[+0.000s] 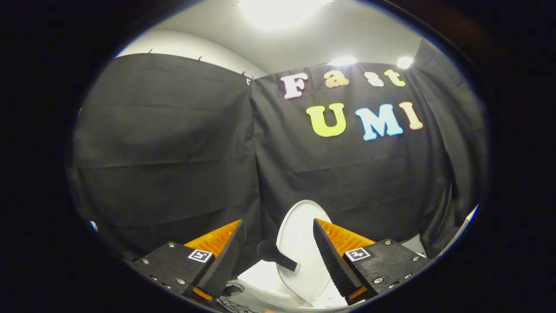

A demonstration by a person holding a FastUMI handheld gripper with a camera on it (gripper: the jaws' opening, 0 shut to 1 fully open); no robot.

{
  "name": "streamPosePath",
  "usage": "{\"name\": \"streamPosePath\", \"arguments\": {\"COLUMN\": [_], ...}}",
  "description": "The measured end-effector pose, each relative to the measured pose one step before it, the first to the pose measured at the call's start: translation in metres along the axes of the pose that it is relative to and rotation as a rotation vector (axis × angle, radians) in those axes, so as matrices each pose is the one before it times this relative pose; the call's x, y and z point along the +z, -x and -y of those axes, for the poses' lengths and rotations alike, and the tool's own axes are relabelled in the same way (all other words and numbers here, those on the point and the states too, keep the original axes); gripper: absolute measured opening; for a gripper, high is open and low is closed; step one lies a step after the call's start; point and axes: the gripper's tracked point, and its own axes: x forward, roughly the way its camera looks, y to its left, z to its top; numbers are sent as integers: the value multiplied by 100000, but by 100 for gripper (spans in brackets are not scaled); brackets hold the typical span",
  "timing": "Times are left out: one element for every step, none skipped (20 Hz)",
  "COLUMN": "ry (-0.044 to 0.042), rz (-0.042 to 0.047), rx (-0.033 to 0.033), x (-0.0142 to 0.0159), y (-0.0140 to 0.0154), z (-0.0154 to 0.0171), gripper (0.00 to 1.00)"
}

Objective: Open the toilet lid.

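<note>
Black cloth (173,152) hangs as the booth's wall across the whole background, two panels meeting at a seam that runs down just beyond the fingers, with a pale ceiling (304,39) and its bright lamps (278,11) above. Below the cloth, between and just ahead of the fingers, stands the white toilet lid (299,243), raised upright with its rounded top against the cloth and its lower end dropping toward the white toilet (265,282) beneath (only part of the bowl's rim can be made out). A short dark handle (278,256) sticks out from the lid's face toward the left finger, its outer end free in the gap. The gripper (278,243) is spread wide, its fingers (228,256) released and holding nothing: the left finger is clear of the handle and the lid, while the right finger overlaps the lid's right edge in this view, and whether it touches there cannot be told. Each finger carries a small square marker (200,255) on its base. A few dark cables (230,300) lie low down under the left finger, beside the toilet.
</note>
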Motion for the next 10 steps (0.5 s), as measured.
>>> {"name": "streamPosePath", "arguments": {"ry": [2771,2970,3703,2831,3342,2978,2716,2441,1494,176], "rz": [1583,1963,3107,2378,651,-301,-1118,-1106,-827,401], "rx": [-741,-1551,-2667,-1217,-2141,-1741,-2861,-2650,-2600,-2435], "x": [1224,1037,1401,889,358,-28,-107,-66,-203,-49], "y": [1515,1187,1864,864,819,617,623,817,755,727], "z": [1379,1524,2200,1749,2062,2187,2439,2249,2332,1792], "gripper": [95,95,95,95,95,95,95,95,95,95]}}
